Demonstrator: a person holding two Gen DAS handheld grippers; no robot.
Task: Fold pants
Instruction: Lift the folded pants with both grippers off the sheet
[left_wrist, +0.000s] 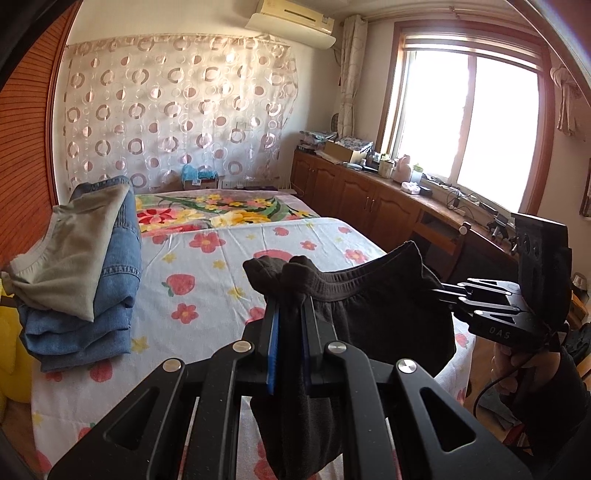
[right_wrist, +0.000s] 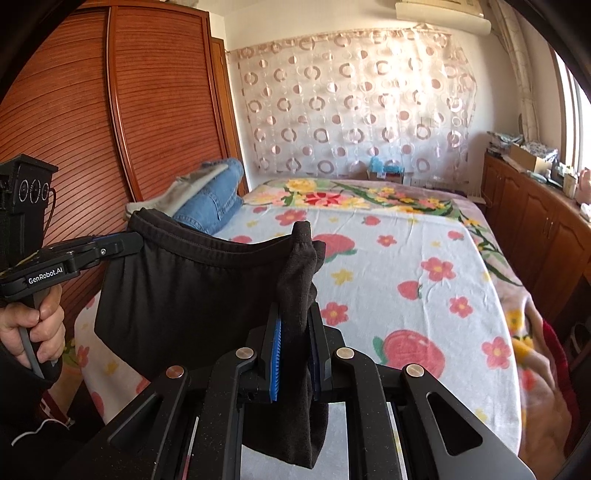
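The black pants (left_wrist: 388, 306) hang in the air above the near edge of the bed (left_wrist: 229, 258), stretched by the waistband between the two tools. The left tool (left_wrist: 290, 295) is clamped on one end of the elastic waistband, with a bunched tuft of cloth sticking out past its tips. The right tool (right_wrist: 295, 317) is clamped on the other end in the same way.

The risk, as I judge it, is a slip: each grip holds only a narrow bunch of thick fabric, and pulling the waistband taut could drag it out. The hanging legs could also land crumpled on the sheet, or brush the stack of folded jeans (left_wrist: 110, 266) at the bed's left edge.
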